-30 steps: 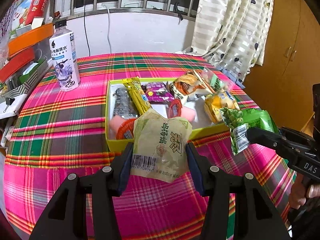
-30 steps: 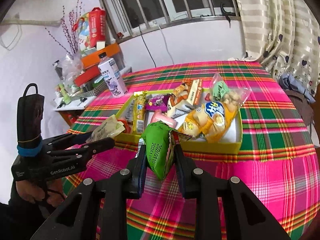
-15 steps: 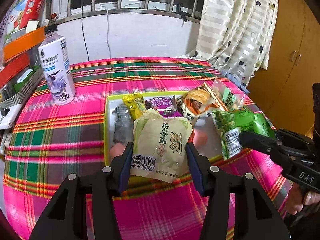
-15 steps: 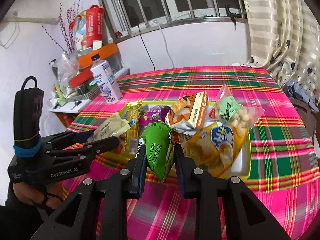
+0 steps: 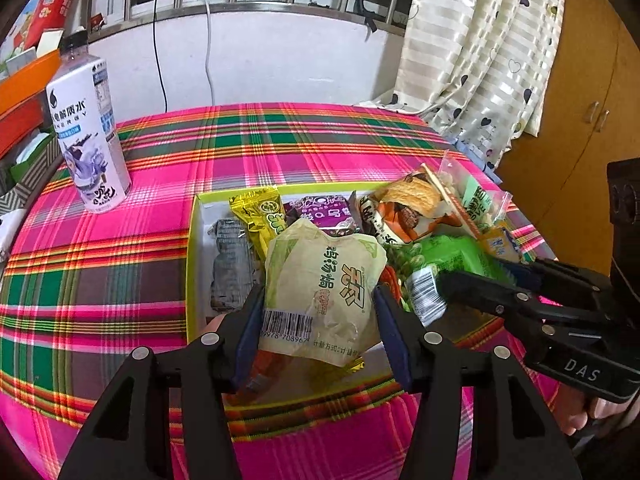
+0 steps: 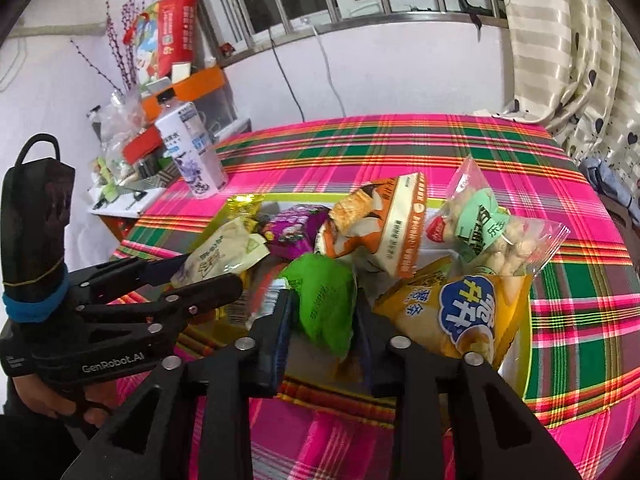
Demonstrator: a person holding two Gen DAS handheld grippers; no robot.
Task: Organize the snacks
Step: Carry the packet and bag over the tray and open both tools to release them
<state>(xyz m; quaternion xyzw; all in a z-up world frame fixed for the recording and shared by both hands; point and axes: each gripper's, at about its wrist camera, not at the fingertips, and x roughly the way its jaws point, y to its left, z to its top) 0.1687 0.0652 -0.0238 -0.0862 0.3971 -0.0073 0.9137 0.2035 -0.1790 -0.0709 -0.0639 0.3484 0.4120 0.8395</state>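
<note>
The left tongs (image 5: pixel 320 320) are clamped on a pale yellow packet (image 5: pixel 320 292), held upright by its side edges so its printed face and barcode show, and it hangs over the near part of the tray (image 5: pixel 191 264). Just to their right, the right tongs (image 6: pixel 322 316) pinch a green bag (image 6: pixel 326 300) by its middle, also above the tray's near edge. Both packets seem carried high so as to clear the snacks already lying inside. Beyond the left tongs lie a yellow stick pack (image 5: pixel 262 220) and a purple pack (image 5: pixel 326 212); beyond the right tongs stand an orange pouch (image 6: pixel 390 232) and a clear bag of puffs (image 6: pixel 492 236). A bottle (image 5: pixel 86 136) stands on the worktop (image 5: pixel 120 248), far left of the tongs.
</note>
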